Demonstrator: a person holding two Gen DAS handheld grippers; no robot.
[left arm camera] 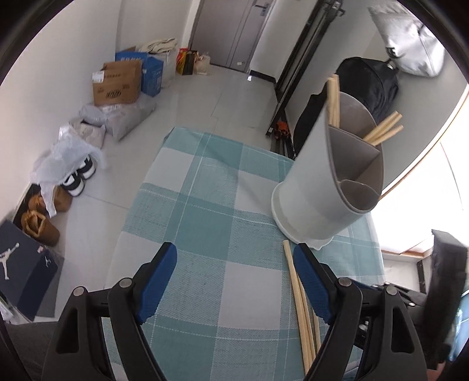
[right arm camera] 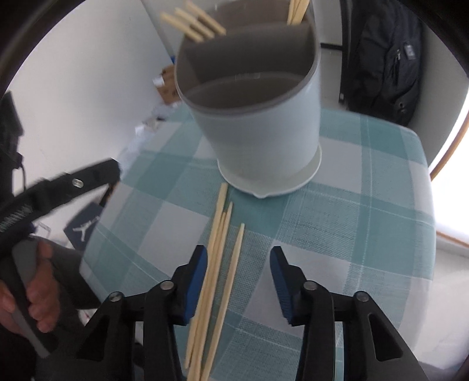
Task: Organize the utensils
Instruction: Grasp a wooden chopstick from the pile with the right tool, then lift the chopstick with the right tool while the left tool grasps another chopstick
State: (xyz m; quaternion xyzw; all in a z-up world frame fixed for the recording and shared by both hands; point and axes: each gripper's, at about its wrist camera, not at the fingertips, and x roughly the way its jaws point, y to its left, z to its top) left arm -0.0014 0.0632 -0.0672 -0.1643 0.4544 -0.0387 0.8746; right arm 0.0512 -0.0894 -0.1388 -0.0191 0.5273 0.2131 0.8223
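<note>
Blue-padded right gripper point(right arm camera: 239, 281) sits low over the checked cloth point(right arm camera: 337, 222), jaws apart w/ a loose bunch of chopsticks point(right arm camera: 218, 249) lying on the cloth between them. Left pad is just beside the bunch; can't tell if it touches. Right pad is well clear, so nothing's clamped. Sticks run lengthwise away from the cam, far tips just short of the base of the holder point(right arm camera: 258, 129).

Holder is a pale grey cup w/ inner dividers, standing on the cloth. Rear compartments already hold more chopsticks point(right arm camera: 193, 23); front compartment looks empty.

Left gripper point(left arm camera: 236, 275) hangs over the cloth too, jaws wide apart, nothing between them. Its right finger point(left arm camera: 310, 281) is right next to the same bunch, which lies outside the gap. A hand point(right arm camera: 32, 290) grips its handle at the left edge of the right wrist view.
</note>
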